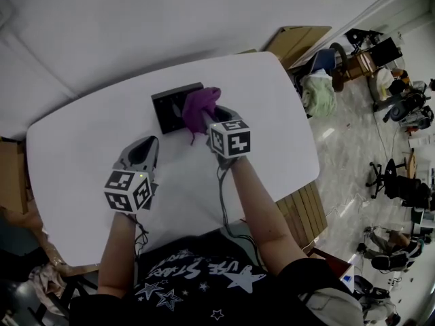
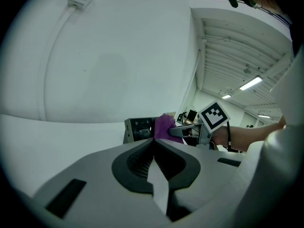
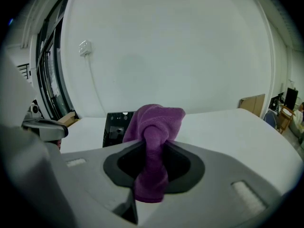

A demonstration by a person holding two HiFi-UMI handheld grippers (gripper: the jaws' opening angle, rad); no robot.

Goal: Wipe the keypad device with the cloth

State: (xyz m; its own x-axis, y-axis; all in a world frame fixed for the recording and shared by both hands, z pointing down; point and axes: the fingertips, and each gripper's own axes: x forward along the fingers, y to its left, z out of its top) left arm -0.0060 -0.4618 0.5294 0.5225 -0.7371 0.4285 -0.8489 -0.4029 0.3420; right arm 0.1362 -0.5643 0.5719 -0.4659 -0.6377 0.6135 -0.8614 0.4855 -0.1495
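**Cloth pinched in my right gripper, at the keypad**

Black shirt (image 1: 204, 277) with white stars sits closest under my head camera; its white lettering is too warped for me to read.

My right gripper (image 1: 204, 119) has its jaws closed on the cloth (image 1: 200, 103), a soft purple terry rag. The right gripper view shows the cloth (image 3: 155, 127) knotted into a rounded lump past the gripper (image 3: 152, 152), with a tail hanging down between the dark ribbed pads (image 3: 183, 163). The keypad (image 3: 114, 125) is a flat black slab with small pale buttons, just ahead of these jaws and a little left. From above, the lump covers the right end of the keypad (image 1: 170, 109). No view tells me how firmly it bears on it. I can read no brand on it.

My left gripper (image 1: 147, 144) hangs over the smooth white table (image 1: 272, 114), nearer me than the right one. Its own view shows the jaws (image 2: 153, 146) brought together with nothing between them. That view alone gives the keypad (image 2: 139, 128) side-on, ahead and to the right, with the cloth (image 2: 164, 126) against its far end.

Each grey plastic gripper carries a cube (image 1: 230, 138) of black-and-white square markers.
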